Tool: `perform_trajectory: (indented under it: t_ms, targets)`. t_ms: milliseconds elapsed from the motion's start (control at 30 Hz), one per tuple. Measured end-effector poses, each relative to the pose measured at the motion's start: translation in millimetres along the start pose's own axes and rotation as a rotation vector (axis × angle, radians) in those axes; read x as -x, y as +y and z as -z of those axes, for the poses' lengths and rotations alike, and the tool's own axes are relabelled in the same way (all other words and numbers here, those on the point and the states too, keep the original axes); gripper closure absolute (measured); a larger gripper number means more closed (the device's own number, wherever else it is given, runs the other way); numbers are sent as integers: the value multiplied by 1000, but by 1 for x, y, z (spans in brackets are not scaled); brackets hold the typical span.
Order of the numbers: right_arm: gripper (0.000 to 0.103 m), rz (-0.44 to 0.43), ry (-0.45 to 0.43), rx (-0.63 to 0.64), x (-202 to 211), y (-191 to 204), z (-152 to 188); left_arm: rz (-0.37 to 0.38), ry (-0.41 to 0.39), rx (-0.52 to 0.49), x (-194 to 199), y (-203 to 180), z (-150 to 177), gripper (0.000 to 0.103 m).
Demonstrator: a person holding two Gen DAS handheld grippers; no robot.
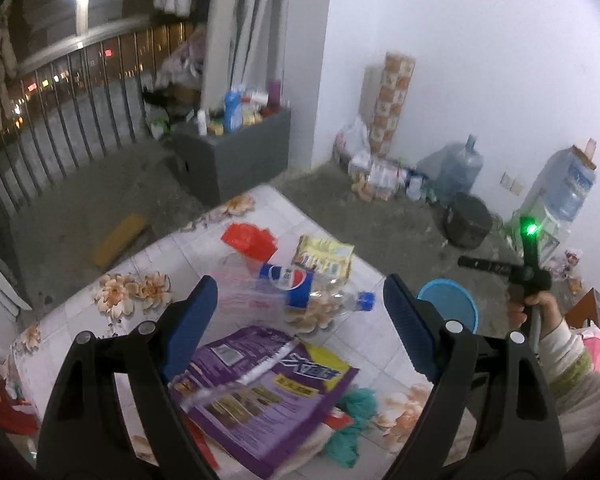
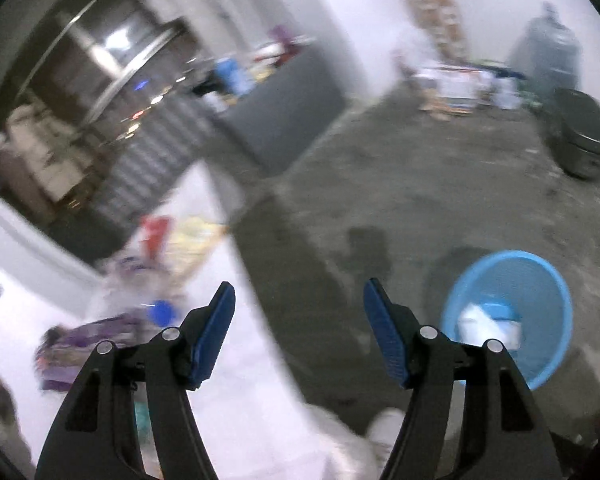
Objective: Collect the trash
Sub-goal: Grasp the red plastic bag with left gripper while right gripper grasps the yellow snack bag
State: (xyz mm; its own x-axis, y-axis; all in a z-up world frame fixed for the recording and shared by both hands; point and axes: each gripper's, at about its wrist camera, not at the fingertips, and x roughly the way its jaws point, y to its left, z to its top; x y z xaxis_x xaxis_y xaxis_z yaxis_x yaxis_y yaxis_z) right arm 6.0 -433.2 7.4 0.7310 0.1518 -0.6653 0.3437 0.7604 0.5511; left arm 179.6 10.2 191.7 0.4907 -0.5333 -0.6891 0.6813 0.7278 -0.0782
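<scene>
Blue pads on both tongs, black arms. Left tongs [image 1: 296,300] spread wide, nothing between the pads, hanging above the surface [image 1: 236,236] with its flowered white cloth. Below them lies the trash: a purple packet [image 1: 260,396] nearest, a clear Pepsi bottle [image 1: 300,288] with a blue cap on its side beyond it, a yellow snack wrapper [image 1: 324,256] and a red wrapper [image 1: 250,240] at the far end, a teal rag [image 1: 352,420] tucked by the purple packet. No pad touches any of these.

Right tongs [image 2: 299,308] parted too, empty, over the edge of the surface and the bare concrete floor [image 2: 380,184]; the right wrist view is heavily blurred. Blue mesh basket [image 2: 540,280] stands on the floor just right of these tongs, with a white and blue piece of trash [image 2: 488,324] inside. In the left wrist view the basket's rim [image 1: 448,300] shows beside the surface, and a hand [image 1: 534,308] grips the right tool's handle.
</scene>
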Motion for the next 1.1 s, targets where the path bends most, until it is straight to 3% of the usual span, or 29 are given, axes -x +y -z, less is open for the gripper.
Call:
perform_trajectory:
  t_ms: [100,167,433,533,633,900,1100]
  targets:
    - [38,-108,51,14,-21,33,-21,52,84,-30,-36,21,-24,23]
    - [38,-126,83,24,-37,49,-30,68,155,-29,-70,36,-44,23]
    - [38,-97,178,62,-125,70,-52,-11,282,-145,-202,74,-74,23]
    - [38,-80,219,67,-153,73,-56,20,320,-162,-247,89,-76,23]
    - [38,-54,269,76,-176,74,-57,2,352,-163,-284,102,-76,23]
    - [38,-115,316,96,-200,82,-58,0,446,-209,-338,113,-63,48]
    - [49,-106,331,95,-213,85,-55,-19,490,-199,-351,116,-58,68]
